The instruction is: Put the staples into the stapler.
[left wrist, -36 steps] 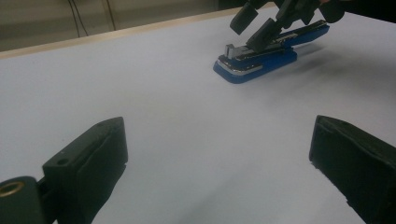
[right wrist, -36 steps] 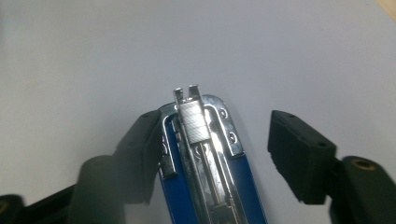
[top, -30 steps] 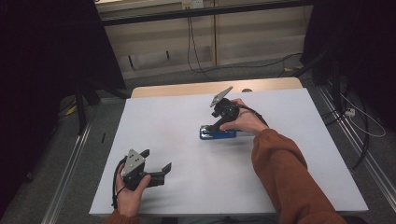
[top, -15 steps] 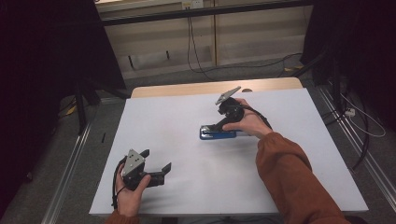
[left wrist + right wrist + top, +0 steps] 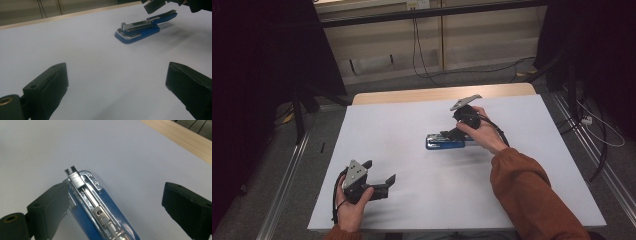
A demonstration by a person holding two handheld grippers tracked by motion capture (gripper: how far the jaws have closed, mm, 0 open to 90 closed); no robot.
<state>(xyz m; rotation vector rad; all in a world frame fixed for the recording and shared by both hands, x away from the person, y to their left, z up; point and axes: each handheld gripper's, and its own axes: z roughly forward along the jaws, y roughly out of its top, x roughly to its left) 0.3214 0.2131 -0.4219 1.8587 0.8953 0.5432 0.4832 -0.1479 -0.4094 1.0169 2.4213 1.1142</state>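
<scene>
A blue stapler (image 5: 443,143) lies flat near the middle of the white table (image 5: 412,200). Its top is open and the metal staple channel (image 5: 86,192) is bare. My right gripper (image 5: 453,133) hovers over the stapler's right end. Its jaws have just been opening and now stand wide; the stapler (image 5: 105,220) sits low between them, close to the left jaw, with no pad pressing on it. My left gripper (image 5: 380,170) rests near the front left of the table, open and empty, facing the stapler (image 5: 137,30) from well away.
A strip of bare wood (image 5: 412,95) runs along the table's far edge. Cables (image 5: 422,50) hang behind it and more trail on the floor at the right. The person's orange sleeve (image 5: 527,195) crosses the front right of the table.
My right hand has shifted a little to the right over the stapler, which stays where it lay. The left gripper has kept still.
</scene>
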